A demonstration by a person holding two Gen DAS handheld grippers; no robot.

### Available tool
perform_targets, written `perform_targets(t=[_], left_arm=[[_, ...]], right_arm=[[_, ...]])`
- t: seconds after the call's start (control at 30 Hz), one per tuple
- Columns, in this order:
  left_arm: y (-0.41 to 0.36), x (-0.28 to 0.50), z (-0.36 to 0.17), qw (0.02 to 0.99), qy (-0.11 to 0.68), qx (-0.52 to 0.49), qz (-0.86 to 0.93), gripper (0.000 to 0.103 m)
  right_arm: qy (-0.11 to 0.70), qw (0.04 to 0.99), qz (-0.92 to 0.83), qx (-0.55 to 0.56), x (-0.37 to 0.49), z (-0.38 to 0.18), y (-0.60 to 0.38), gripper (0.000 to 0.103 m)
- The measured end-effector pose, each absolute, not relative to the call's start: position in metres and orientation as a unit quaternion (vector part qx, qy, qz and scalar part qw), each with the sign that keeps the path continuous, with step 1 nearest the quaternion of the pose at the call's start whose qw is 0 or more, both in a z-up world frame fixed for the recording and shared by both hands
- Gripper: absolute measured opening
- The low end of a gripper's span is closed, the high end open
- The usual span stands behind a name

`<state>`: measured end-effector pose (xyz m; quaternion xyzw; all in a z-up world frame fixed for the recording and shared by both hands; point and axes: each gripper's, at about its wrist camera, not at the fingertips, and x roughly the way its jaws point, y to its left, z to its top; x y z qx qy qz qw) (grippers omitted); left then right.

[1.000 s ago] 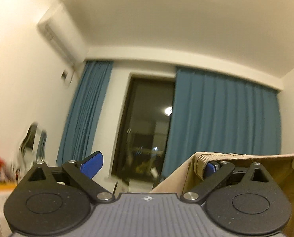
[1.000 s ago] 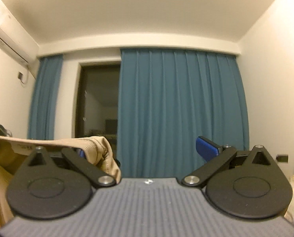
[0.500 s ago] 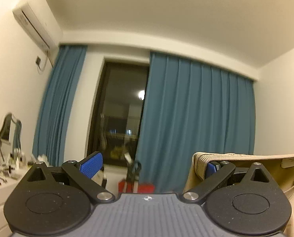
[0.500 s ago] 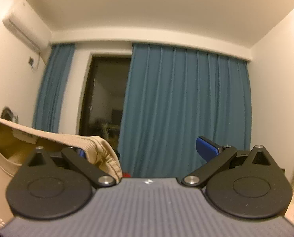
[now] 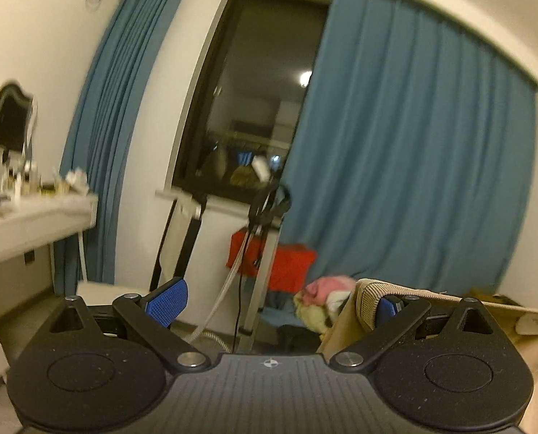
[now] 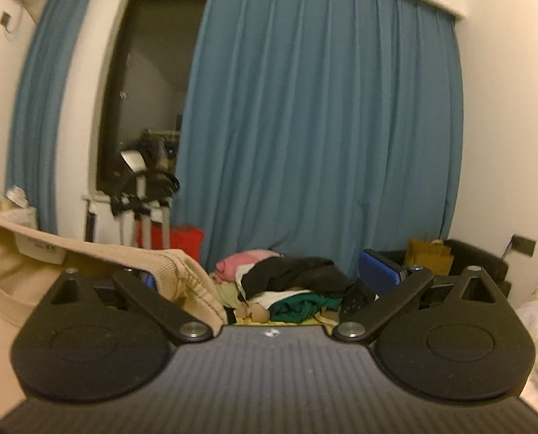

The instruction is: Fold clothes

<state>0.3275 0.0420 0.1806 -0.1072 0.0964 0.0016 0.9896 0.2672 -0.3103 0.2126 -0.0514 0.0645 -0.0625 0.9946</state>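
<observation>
A beige garment with a ribbed edge [image 5: 368, 298] hangs stretched between my two grippers, a white label [image 6: 39, 246] showing inside it. In the left wrist view my left gripper [image 5: 278, 303] is open; the ribbed edge is hooked over its right finger, and its left blue pad [image 5: 167, 302] is bare. In the right wrist view the beige garment [image 6: 182, 271] drapes over the left finger of my right gripper [image 6: 263, 275], which is also open, its right blue pad [image 6: 377, 269] bare. The lower part of the garment is hidden.
A pile of clothes [image 6: 287, 285] in pink, black, green and yellow lies ahead under the blue curtain [image 6: 323, 126]. A metal stand [image 5: 261, 253], a red box [image 5: 287, 264] and a white dressing table [image 5: 30, 217] stand to the left. White bedding [image 6: 536, 311] is at the right.
Both views have tipped down from the ceiling to the room, bringing the clothes pile, stand and table into sight. The beige garment stays hooked over one finger of each gripper.
</observation>
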Motion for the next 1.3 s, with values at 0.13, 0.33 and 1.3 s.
perform_targets(t=[0.13,0.33,1.3], left_arm=[[0.025,0.432,0.078,0.984,0.156,-0.086,0.001,0.101],[0.017,0.533,-0.058,0.965,0.26,-0.04,-0.011,0.101],[0.044,0.287,0.018,0.964,0.251,-0.019,-0.091,0.103]], right_arm=[[0.113,0.99,-0.071,-0.048,0.361,0.144,-0.318,0.103],[0.233,0.97,-0.063,-0.033,0.468,0.008,-0.335,0.103],[0.246,0.965,0.028,0.083,0.27,0.047,-0.263,0.103]])
